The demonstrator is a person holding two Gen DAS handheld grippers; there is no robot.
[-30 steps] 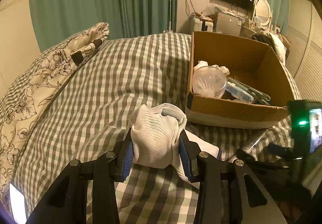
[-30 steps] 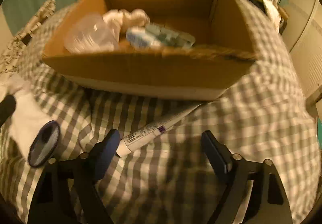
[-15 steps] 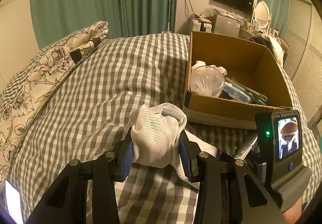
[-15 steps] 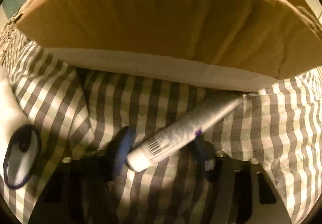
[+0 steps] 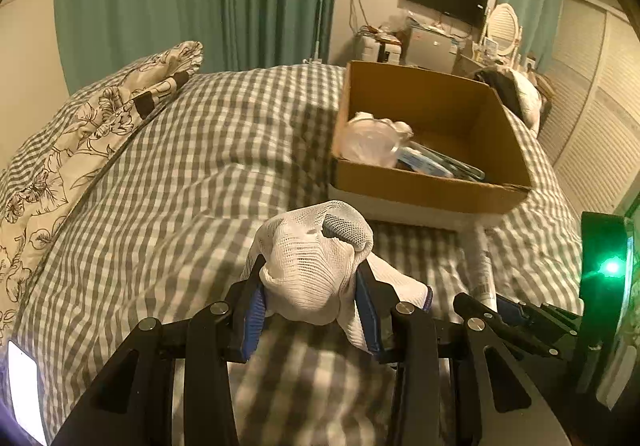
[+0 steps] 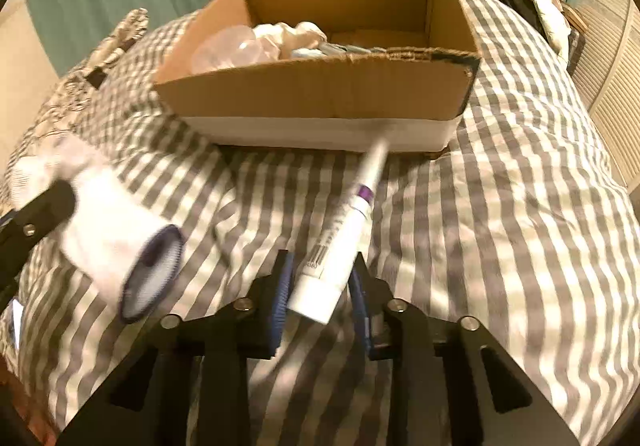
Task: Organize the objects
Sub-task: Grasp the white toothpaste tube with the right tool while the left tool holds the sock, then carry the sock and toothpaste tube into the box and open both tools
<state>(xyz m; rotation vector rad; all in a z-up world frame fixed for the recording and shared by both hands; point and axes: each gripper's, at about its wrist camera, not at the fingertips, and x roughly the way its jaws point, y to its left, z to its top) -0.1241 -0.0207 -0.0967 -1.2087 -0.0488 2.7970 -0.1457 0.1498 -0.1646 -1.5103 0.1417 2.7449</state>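
My left gripper [image 5: 312, 286] is shut on a white mesh sock [image 5: 316, 266] and holds it above the checked bed. The sock also shows at the left of the right wrist view [image 6: 108, 221]. My right gripper [image 6: 320, 286] is shut on the flat end of a white tube [image 6: 340, 242] with a purple band, lifted off the bed and pointing at the cardboard box [image 6: 320, 85]. The box [image 5: 432, 189] holds a clear plastic container [image 5: 372, 141] and other items. The tube also shows in the left wrist view [image 5: 484, 270].
A grey checked bedspread [image 5: 180, 173] covers the bed. A floral pillow [image 5: 80, 133] lies at the left. Green curtains, a TV and a cluttered dresser stand behind the bed. Louvred doors are at the right.
My right gripper closed on the tube and lifted it off the bed, drawing back from the box. My left gripper kept holding the sock and rose slightly.
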